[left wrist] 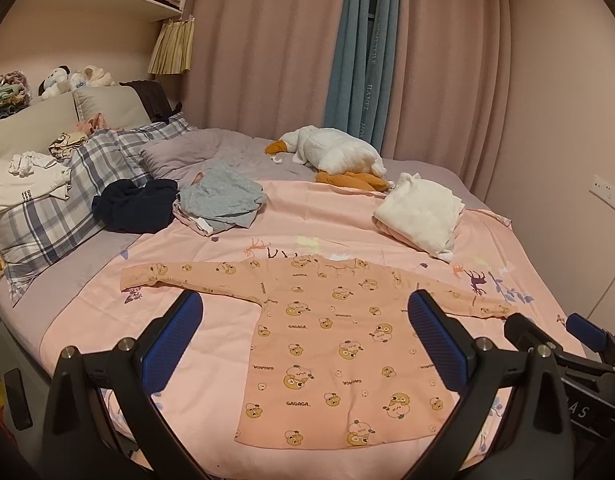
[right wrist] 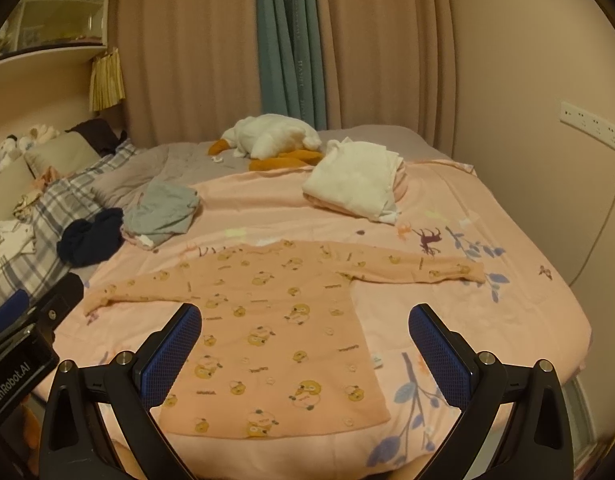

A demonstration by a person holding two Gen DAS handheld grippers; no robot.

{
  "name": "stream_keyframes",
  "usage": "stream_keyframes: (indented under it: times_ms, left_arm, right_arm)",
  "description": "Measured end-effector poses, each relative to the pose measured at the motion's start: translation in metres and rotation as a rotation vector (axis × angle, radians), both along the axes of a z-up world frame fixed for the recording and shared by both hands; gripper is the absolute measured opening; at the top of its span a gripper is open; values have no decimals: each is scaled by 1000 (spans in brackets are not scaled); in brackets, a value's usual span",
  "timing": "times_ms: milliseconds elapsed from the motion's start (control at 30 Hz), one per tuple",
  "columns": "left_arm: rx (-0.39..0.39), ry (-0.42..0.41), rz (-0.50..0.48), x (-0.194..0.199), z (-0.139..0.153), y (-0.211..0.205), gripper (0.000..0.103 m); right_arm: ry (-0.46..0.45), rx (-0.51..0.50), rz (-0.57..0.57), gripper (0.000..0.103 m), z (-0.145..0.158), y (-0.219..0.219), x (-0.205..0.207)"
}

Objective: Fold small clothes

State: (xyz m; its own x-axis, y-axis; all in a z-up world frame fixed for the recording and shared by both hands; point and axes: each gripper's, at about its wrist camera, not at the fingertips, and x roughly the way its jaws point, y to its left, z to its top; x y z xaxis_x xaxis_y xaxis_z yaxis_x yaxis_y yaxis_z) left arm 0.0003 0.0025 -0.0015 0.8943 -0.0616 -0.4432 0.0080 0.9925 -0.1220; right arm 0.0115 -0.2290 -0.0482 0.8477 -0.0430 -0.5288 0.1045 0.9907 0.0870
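A small pink long-sleeved shirt [left wrist: 339, 344] printed with cartoon animals lies flat on the pink bed sheet [left wrist: 315, 208], both sleeves spread out to the sides. It also shows in the right wrist view [right wrist: 275, 332]. My left gripper [left wrist: 305, 312] is open and empty, hovering above the shirt's near left part. My right gripper [right wrist: 305, 320] is open and empty, above the shirt's near right part. The right gripper's body shows at the right edge of the left wrist view [left wrist: 579, 336].
A folded white garment [left wrist: 421, 216] lies beyond the shirt to the right. A grey garment [left wrist: 221, 196] and a dark navy one [left wrist: 135, 204] lie crumpled to the left. A plush goose [left wrist: 335, 152] lies further back. A plaid pillow [left wrist: 67, 208] lies left. Curtains [left wrist: 427, 60] hang behind.
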Motion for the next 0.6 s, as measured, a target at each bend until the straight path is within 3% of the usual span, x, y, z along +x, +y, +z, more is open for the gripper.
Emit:
stream_keyframes:
  times_ms: [600]
  left_arm:
    - [11,-17,11,0,2,-5,102]
  right_arm:
    - [-48,-4,7,103,6,3,-5]
